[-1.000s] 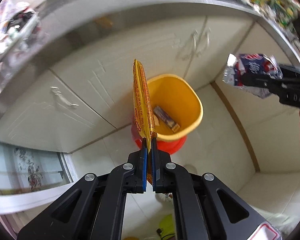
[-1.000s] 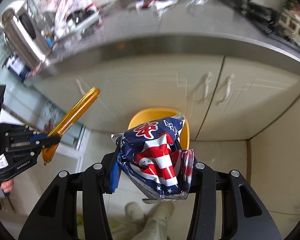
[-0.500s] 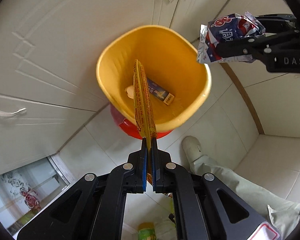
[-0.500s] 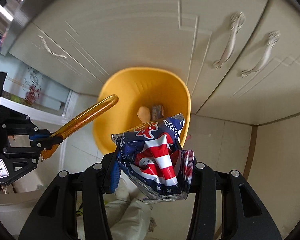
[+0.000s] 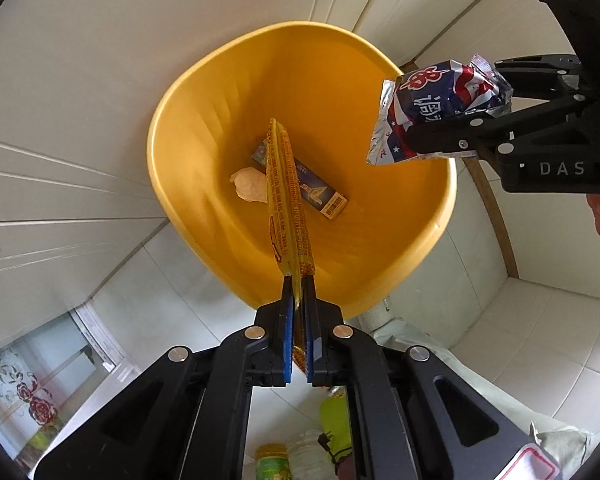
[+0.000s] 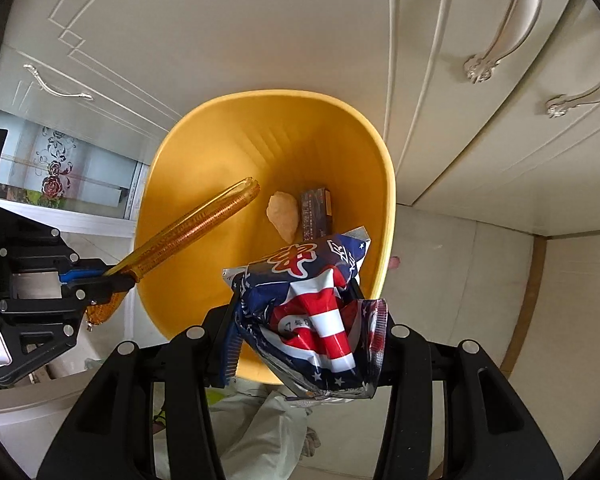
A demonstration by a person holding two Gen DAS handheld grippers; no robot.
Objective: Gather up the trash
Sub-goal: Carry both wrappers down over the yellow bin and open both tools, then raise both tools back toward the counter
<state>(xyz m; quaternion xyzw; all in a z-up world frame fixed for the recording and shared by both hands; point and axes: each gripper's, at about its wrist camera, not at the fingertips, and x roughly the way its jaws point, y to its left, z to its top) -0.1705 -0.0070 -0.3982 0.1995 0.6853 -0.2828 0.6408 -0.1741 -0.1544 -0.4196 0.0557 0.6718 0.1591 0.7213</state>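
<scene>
A yellow bin (image 5: 204, 128) (image 6: 188, 184) stands on the floor against white cupboards. Inside lie a dark flat box (image 5: 320, 192) (image 6: 316, 212) and a pale crumpled lump (image 5: 248, 186) (image 6: 284, 216). My left gripper (image 5: 296, 292) (image 6: 116, 280) is shut on a long flat orange wrapper (image 5: 288, 200) (image 6: 196, 224), which hangs over the bin's mouth. My right gripper (image 6: 304, 320) (image 5: 440, 136) is shut on a crumpled red, white and blue snack bag (image 6: 316, 308) (image 5: 432, 112), held over the bin's near right rim.
White cupboard doors with silver handles (image 6: 496, 52) rise behind the bin. Pale floor tiles (image 5: 520, 320) surround it. A person's light trouser leg and shoe (image 6: 268, 424) are below. Bottles (image 5: 272, 460) stand on the floor near my left gripper. A glass door with a flower print (image 6: 56, 172) is at left.
Both grippers have dropped from counter height to just over the bin, tilting downward. The bin now fills both views. Both still hold their wrappers.
</scene>
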